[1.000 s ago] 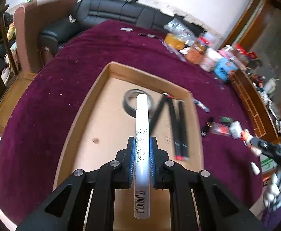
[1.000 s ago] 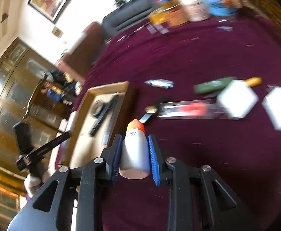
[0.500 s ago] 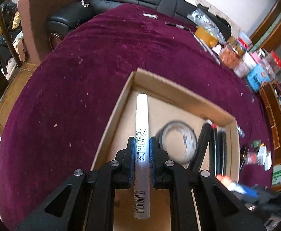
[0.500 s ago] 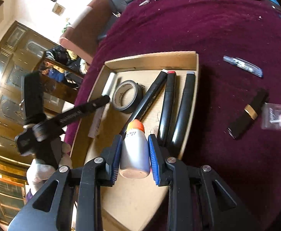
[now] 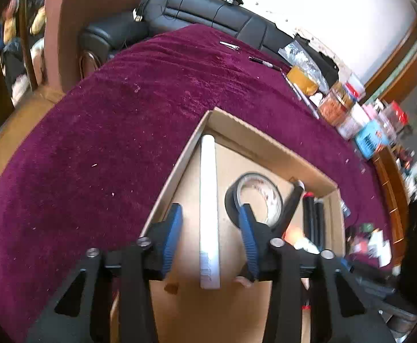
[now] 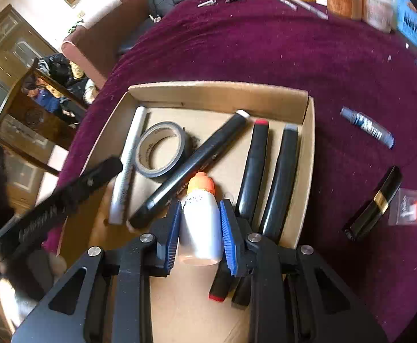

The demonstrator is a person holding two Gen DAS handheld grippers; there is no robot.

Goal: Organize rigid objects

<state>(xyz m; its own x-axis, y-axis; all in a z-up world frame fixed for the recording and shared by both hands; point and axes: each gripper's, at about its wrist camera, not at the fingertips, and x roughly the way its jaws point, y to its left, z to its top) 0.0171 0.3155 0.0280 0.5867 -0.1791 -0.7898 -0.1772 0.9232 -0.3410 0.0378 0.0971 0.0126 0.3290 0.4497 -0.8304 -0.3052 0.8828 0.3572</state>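
Observation:
A shallow cardboard tray (image 5: 265, 134) (image 6: 219, 90) lies on the purple cloth. My left gripper (image 5: 209, 225) is open over its left side, and a white tube (image 5: 208, 208) (image 6: 128, 160) lies loose on the tray floor between the jaws. My right gripper (image 6: 199, 223) is shut on a white glue bottle (image 6: 198, 220) with an orange cap, held over the tray's near part. In the tray lie a roll of grey tape (image 6: 161, 148) (image 5: 254, 200) and three black markers (image 6: 197, 160) (image 6: 254, 165) (image 6: 282, 171).
On the cloth right of the tray lie a blue pen (image 6: 367, 127), a black lipstick case (image 6: 375, 203) and a clear packet with a red part (image 6: 414, 210). Jars and boxes (image 5: 348, 105) crowd the far right edge. A black sofa (image 5: 217, 11) stands beyond.
My left gripper has opened and let go of the white tube, which now lies in the tray along its left wall. My right gripper has moved closer over the tray with the glue bottle.

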